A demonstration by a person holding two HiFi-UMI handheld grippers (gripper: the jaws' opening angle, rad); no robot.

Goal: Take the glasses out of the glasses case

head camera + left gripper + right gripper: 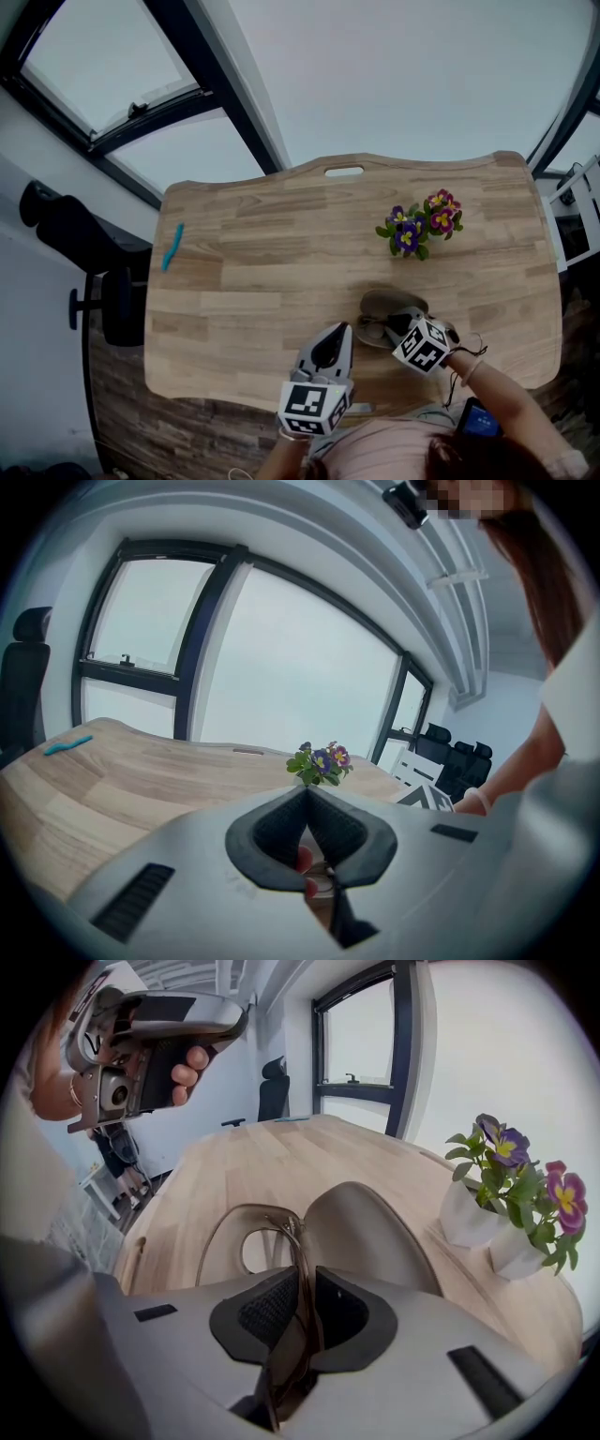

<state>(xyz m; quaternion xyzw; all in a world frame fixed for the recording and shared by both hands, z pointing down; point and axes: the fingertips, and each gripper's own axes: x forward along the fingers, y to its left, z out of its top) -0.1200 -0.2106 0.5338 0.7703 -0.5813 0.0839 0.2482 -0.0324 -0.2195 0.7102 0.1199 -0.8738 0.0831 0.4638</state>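
Note:
A grey glasses case (396,303) lies on the wooden table (281,272) near its front edge, right of centre. My right gripper (394,324) is shut on the thin brown-rimmed glasses (251,1234), whose frame passes between the jaws. The lenses stick out ahead of the jaws, just left of the case (361,1230); whether they touch the table I cannot tell. My left gripper (337,330) hovers shut and empty to the left of the case, above the table's front edge. In the left gripper view its pads (281,827) meet with nothing between them.
Two small white pots of purple and pink flowers (422,225) stand behind the case, about a hand's width away. A blue strip (172,246) lies at the table's far left. A black office chair (89,258) stands left of the table. A phone (480,419) sits by the person's lap.

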